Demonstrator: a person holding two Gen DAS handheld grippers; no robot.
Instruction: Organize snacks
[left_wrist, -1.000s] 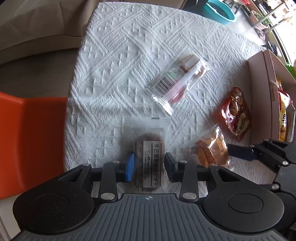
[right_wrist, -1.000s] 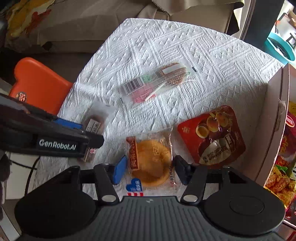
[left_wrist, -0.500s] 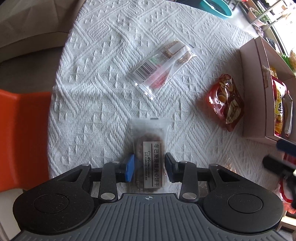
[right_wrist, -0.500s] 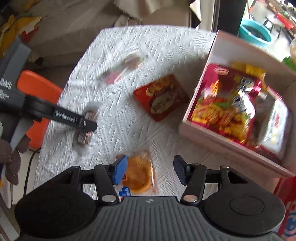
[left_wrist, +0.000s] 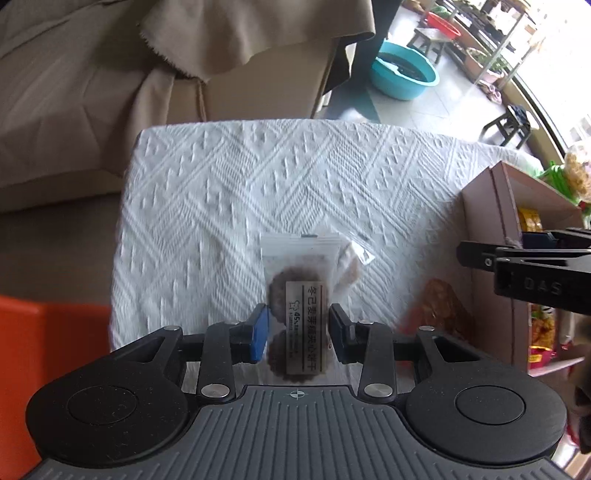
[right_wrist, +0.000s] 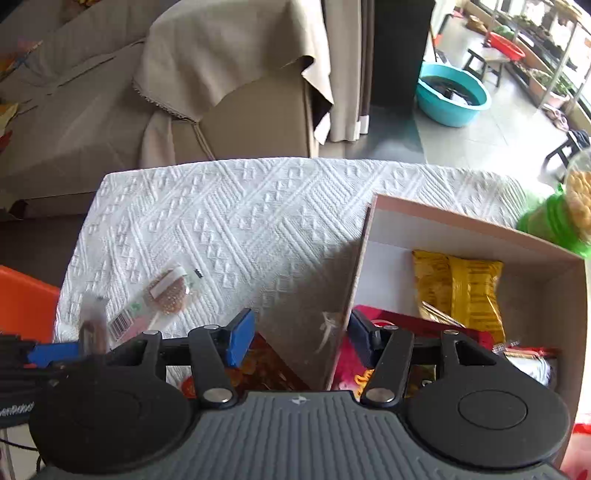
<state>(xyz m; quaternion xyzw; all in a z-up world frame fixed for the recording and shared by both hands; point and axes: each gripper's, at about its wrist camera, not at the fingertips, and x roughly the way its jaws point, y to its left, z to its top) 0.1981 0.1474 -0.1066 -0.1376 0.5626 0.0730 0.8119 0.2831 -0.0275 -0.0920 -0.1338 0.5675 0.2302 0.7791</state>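
My left gripper (left_wrist: 297, 328) is shut on a clear packet of dark cookies (left_wrist: 298, 302) and holds it above the white tablecloth (left_wrist: 229, 199). The packet also shows at the left of the right wrist view (right_wrist: 92, 325). My right gripper (right_wrist: 301, 338) is open and empty, raised over the near left wall of the cardboard box (right_wrist: 351, 280). The box holds a yellow snack bag (right_wrist: 469, 291) and red packets (right_wrist: 406, 325). A clear barcoded snack packet (right_wrist: 159, 299) lies on the cloth. A red snack bag (right_wrist: 266, 365) lies under the right gripper.
An orange chair (left_wrist: 44, 362) stands at the table's left. A beige covered sofa (right_wrist: 184, 92) is behind the table. A teal basin (right_wrist: 452, 94) sits on the floor beyond. A green container (right_wrist: 565, 218) stands past the box. An orange-brown snack (left_wrist: 443, 306) lies beside the box.
My left gripper has lifted the cookie packet off the cloth and tilted up. My right gripper has left the orange pastry packet, risen and moved right over the box wall.
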